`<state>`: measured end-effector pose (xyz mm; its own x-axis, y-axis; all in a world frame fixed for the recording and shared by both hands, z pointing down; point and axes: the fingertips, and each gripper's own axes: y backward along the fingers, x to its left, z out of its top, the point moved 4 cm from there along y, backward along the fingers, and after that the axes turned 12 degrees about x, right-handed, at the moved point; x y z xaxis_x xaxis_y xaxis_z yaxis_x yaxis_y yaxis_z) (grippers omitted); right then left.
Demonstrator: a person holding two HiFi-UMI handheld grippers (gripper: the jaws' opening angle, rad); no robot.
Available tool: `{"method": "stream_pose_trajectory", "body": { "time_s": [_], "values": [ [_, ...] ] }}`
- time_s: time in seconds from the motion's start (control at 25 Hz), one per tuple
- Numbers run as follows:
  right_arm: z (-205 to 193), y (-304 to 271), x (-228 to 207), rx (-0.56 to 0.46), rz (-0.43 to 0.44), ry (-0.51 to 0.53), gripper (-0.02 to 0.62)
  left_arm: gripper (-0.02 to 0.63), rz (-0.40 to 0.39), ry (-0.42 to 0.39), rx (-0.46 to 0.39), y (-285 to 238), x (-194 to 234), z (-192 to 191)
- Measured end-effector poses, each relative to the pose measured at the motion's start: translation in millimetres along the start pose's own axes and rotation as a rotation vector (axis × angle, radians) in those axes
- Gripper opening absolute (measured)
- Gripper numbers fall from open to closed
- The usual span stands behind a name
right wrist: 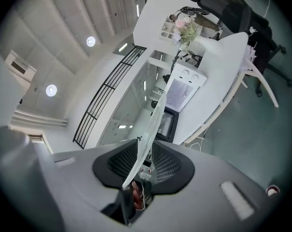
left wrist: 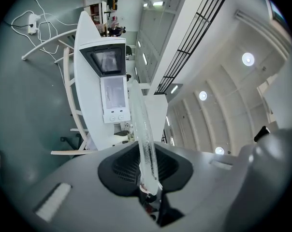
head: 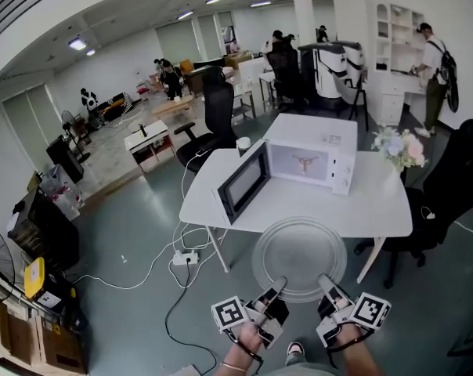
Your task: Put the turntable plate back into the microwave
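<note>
"Left gripper and right gripper: in what state?" the student asks.

"Both narrow," the instructor replies. "Each pair of jaws is pinched on the near rim of the turntable plate. Both gripper views show the glass edge-on, running out from between the pads."

"And where does the plate lie?"

"In the air, roughly level, in front of the person. Its far rim overlaps the near edge of the white table in the head view."

"Which relation governs the coming move?"

"The microwave stands on the table straight ahead, beyond the plate's far rim, with its cavity facing the person. The open door hangs out on the left of the cavity. The two grippers sit side by side at the near rim, so neither hand is nearer to the opening. The left gripper's side of the plate is the one that must pass the door."

"So the approach is judged to be?"

"Forward and level, rim-first into the cavity, keeping right of the door. A small spoked shape shows on the cavity floor, possibly the roller support, but it is too small to be sure."
</note>
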<state>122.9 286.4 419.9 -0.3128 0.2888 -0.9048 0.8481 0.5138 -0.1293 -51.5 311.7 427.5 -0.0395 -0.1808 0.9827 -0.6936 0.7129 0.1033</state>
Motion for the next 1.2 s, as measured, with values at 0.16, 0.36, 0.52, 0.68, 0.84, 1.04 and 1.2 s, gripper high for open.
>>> {"method": "stream_pose_trajectory", "body": {
  "time_s": [0.16,0.36,0.52,0.68,0.84,1.04,1.2],
  "values": [
    [48,-28,-23,0.023,-0.07,-0.029,0.095,0.044,-0.005,-0.005,-0.015,-43,7,42],
    [95,-65,-37,0.043,-0.03,-0.022,0.095,0.044,0.008,-0.012,-0.029,-79,20,84],
    [121,-90,-57,0.055,-0.066,-0.037,0.095,0.044,0.026,-0.005,-0.033,-102,32,114],
    [145,-116,-73,0.061,-0.085,-0.036,0.095,0.045,0.035,0.009,-0.027,-123,49,143],
    [173,-149,-90,0.053,-0.101,-0.033,0.095,0.045,0.03,0.03,-0.009,-148,68,181],
    [207,-194,-104,0.035,-0.119,-0.054,0.095,0.046,0.037,0.047,0.042,-178,85,235],
    [234,-228,-113,0.011,-0.129,-0.058,0.095,0.046,0.05,0.067,0.074,-201,97,276]
  ]
}}
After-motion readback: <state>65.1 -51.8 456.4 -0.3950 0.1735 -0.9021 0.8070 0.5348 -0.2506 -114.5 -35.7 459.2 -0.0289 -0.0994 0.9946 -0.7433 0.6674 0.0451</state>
